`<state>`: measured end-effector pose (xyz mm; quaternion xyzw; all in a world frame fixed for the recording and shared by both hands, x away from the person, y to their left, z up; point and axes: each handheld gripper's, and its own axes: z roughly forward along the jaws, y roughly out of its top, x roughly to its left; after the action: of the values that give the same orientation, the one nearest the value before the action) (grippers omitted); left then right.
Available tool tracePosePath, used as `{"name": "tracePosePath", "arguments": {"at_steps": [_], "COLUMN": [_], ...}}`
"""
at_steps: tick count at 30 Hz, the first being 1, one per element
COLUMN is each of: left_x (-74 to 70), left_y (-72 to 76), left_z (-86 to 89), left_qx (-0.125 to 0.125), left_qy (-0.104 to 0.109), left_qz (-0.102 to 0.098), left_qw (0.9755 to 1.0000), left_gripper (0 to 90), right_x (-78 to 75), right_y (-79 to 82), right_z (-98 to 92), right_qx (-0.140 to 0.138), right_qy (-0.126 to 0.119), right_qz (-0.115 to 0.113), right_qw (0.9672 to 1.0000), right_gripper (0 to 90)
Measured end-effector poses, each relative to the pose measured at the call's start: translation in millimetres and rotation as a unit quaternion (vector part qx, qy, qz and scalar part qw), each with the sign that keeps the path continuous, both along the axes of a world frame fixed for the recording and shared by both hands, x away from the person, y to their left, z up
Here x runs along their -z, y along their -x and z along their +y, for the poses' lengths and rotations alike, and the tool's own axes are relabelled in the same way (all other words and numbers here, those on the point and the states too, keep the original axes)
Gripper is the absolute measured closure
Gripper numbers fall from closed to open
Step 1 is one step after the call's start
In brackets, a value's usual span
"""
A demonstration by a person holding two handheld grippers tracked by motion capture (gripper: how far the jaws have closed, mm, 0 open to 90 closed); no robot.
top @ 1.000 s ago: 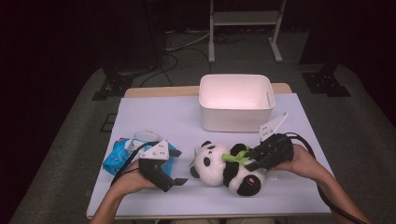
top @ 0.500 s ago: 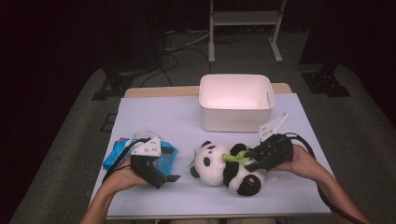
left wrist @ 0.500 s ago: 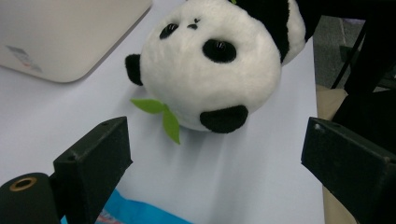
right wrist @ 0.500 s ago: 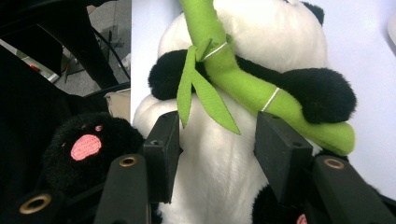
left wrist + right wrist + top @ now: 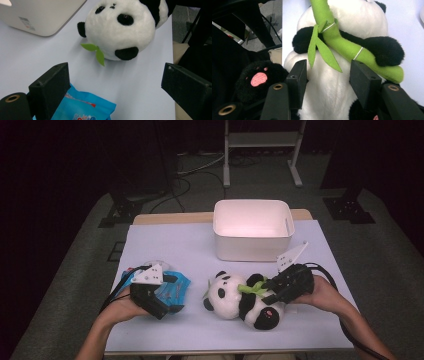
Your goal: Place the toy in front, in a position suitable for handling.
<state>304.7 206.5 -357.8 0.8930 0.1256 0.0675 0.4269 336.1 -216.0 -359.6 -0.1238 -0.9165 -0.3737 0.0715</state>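
Plush panda (image 5: 240,297) soft, light, squashy; right gripper (image 5: 325,75) jaws just opening, straddling belly, unpressed; take belly.

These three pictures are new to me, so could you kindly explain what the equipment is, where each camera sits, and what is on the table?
A person sits at a table and holds a two-jaw tool in each hand. The high view looks down from above; the other two cameras ride on the tools and look along their black jaws.

On the white table lie a plush panda hugging a green bamboo stalk, a blue packet and a white bin.

The left hand-held gripper is open above the packet, jaws wide apart, gripping nothing. The right hand-held gripper sits at the panda's belly; its jaws have just been opening, with white fur between them, and seem not to squeeze it.
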Motion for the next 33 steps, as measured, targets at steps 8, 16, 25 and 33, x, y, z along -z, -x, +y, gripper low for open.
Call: {"name": "tracePosePath", "arguments": {"at_steps": [8,16,25,33], "left_x": [-2.6,-3.7,0.6,3.9], "left_y": [-2.5,-7.0,-12.2,-14.9], "left_z": [10.9,21.8,36.5,45.7], "left_qx": [0.001,-0.003,-0.022,-0.036], "left_qy": [-0.003,-0.009,-0.023,-0.033], "left_qz": [-0.002,-0.002,0.003,0.009], "left_qw": [1.0,1.0,0.9995,0.9987], "left_gripper": [7.4,12.7,12.8,14.2], "right_x": [0.2,0.2,0.4,0.5], "right_y": [0.8,1.6,1.6,1.4], "right_z": [0.6,1.1,1.4,1.8], "right_qx": [0.0,0.002,0.001,0.002], "right_qy": [0.001,0.002,0.003,0.004], "right_qz": [-0.001,0.0,0.0,0.002], "right_qw": [1.0,1.0,1.0,1.0], "right_gripper": [45.9,44.6,43.9,42.7]}}
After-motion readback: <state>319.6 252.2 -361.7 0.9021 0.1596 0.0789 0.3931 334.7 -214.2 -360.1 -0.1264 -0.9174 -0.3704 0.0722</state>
